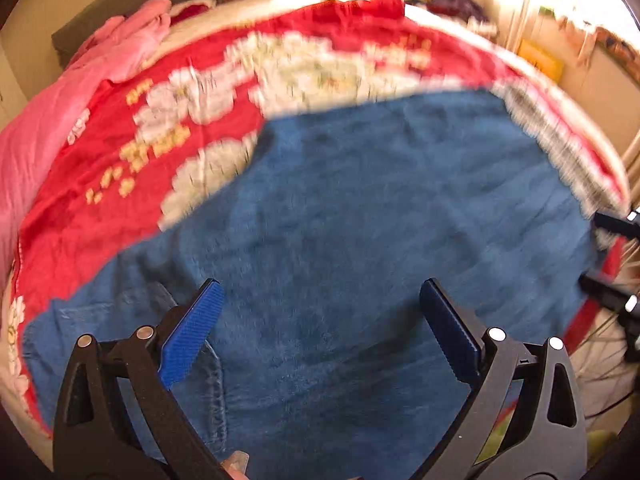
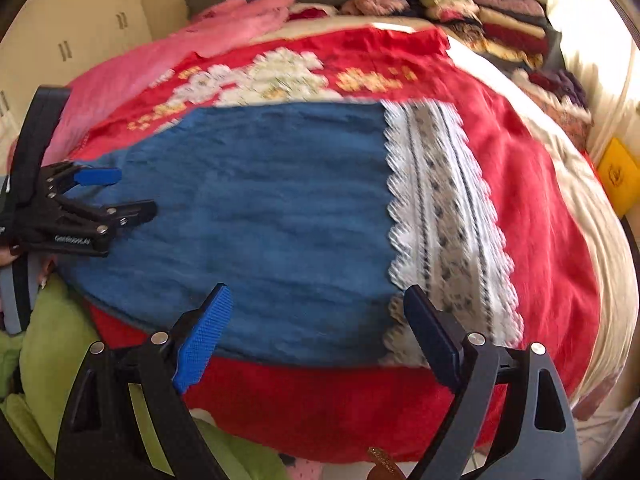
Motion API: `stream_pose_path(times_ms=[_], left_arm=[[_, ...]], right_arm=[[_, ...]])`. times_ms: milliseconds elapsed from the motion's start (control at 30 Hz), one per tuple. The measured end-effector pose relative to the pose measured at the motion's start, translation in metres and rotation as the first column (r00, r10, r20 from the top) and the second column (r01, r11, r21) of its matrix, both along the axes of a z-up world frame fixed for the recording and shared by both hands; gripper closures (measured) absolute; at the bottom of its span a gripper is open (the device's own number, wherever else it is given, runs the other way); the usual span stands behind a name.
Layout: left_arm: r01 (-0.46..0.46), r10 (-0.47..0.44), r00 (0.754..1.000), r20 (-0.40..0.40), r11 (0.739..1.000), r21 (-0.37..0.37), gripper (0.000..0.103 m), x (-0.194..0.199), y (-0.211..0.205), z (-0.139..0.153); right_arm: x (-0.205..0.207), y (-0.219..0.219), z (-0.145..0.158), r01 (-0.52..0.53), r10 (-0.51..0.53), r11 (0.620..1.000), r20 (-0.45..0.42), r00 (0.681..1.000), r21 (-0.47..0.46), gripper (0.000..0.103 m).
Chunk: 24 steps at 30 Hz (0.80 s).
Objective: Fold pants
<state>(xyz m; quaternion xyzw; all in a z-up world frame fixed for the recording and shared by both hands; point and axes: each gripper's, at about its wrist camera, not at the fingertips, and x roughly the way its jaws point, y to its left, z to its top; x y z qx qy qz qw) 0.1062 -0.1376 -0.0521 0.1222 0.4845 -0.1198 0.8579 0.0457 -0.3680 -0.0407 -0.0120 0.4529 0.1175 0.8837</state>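
- Blue-padded fingers of the left gripper (image 1: 320,328) hang spread wide, holding nothing, over the waist end of the blue denim pants (image 1: 360,240), near a pocket seam.
- Right gripper (image 2: 316,336) is likewise agape and empty, at the near edge beside the white lace-trimmed cuff (image 2: 440,216).
- Pants lie flat across a red floral bedspread (image 2: 540,200) on the bed.
- Judging by this, a grasp comes next: pinch both layers at the edge, lift evenly, keep the fold line straight.
- Room lies toward the far side; green fabric (image 2: 52,340) crowds the near edge, and stacked clothes (image 2: 500,20) line the headboard end.
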Motion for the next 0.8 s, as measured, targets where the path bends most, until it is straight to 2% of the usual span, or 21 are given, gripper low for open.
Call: stream_pose_path(times_ms=[67,167,300,633,800], left_arm=[[0.005,-0.005,1.0,0.0,1.0,0.005,0.01,-0.001,0.0,-0.006],[-0.001,0.001,1.0,0.002,1.0,-0.005,0.01,-0.003,0.002,-0.002],[0.01,-0.01,1.0,0.003,0.999,-0.038,0.01,-0.01,-0.001,0.005],[0.042,-0.038,0.998,0.05,0.995,-0.086,0.01,-0.012,-0.013,0.037],[0.088,-0.082,0.994,0.078,0.994,-0.07,0.01,-0.005,-0.029,0.049]], right_arm=[[0.001,-0.006,-0.005,0.005,-0.004,0.999,-0.012,1.0,0.035,0.016],[-0.001,-0.003,0.001,-0.005,0.005,0.999,-0.001,1.0,0.039,0.016],[-0.005,-0.009,0.011,-0.01,0.008,0.993,0.015,1.0,0.118,0.016],[-0.016,-0.021,0.041,-0.006,-0.006,0.993,0.099,0.995,0.117,0.016],[-0.02,-0.04,0.049,0.039,-0.054,0.992,0.125,0.991,0.12,0.016]])
